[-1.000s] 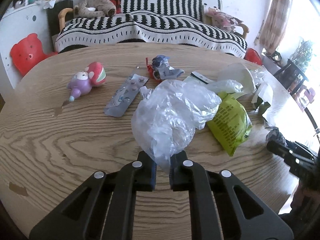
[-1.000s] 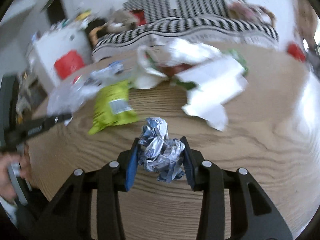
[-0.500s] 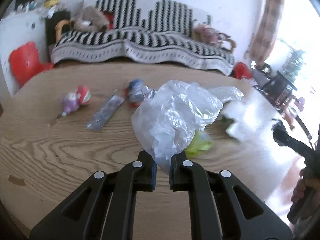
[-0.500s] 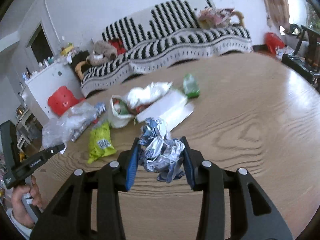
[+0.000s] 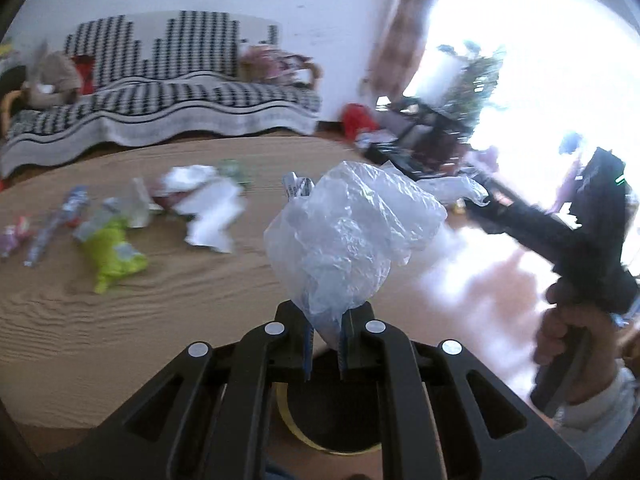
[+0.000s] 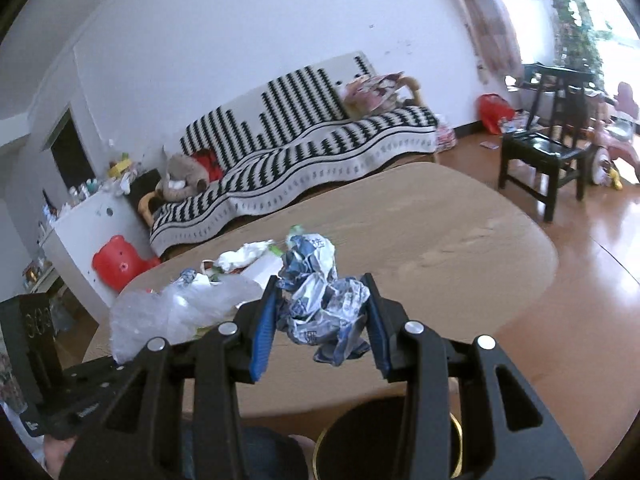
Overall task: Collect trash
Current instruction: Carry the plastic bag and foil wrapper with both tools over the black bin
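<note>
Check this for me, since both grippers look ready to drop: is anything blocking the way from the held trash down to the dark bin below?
Nothing visible does. The clear plastic bag in the left gripper and the crumpled wrapper in the right gripper hang above the open bin, partly hidden by the grippers.

Wooden table (image 6: 460,240), oval, pale oak grain. Sofa (image 6: 304,160) against the white wall, draped in a black-and-white patterned throw; brown stuffed toy (image 6: 180,178) at its left end, pink patterned cushion (image 6: 372,88) at its right. Red bear-shaped stool (image 6: 116,266) beside a white cabinet (image 6: 86,228). Black wooden chair (image 6: 548,136) on the polished floor near the window. Red bag (image 6: 494,110) by the wall.
</note>
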